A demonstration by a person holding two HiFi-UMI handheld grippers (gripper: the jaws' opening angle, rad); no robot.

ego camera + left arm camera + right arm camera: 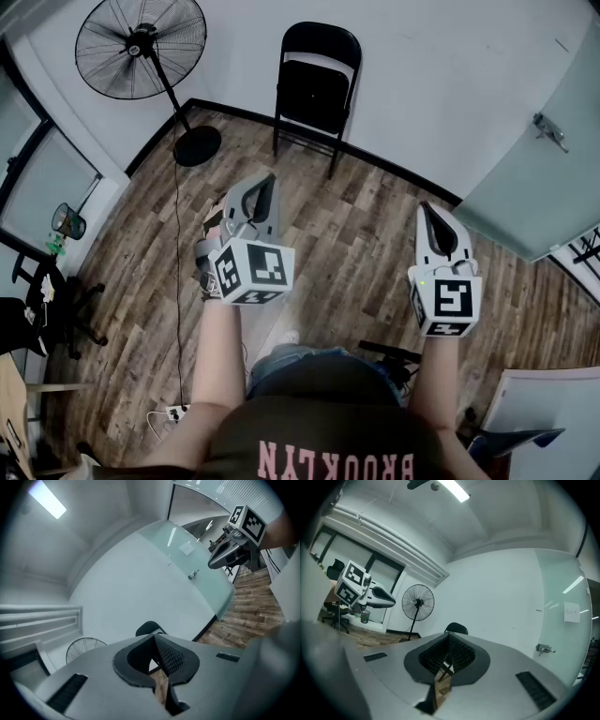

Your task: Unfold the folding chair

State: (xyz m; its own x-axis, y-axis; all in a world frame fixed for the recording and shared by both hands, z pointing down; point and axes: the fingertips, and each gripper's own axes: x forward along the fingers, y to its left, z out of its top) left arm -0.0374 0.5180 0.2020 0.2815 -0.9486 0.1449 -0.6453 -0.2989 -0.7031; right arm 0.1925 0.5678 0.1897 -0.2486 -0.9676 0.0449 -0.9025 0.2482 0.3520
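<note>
Standing against the far white wall, the black folding chair is well apart from both tongs. The left gripper and the right gripper are held out over the wood floor, each with its jaws pressed together on nothing. A pedestal fan stands left of the chair.

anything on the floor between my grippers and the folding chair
Nothing visible does: only bare wood floor lies between the left gripper, the right gripper and the folding chair. The fan stands off to the chair's left.
</note>
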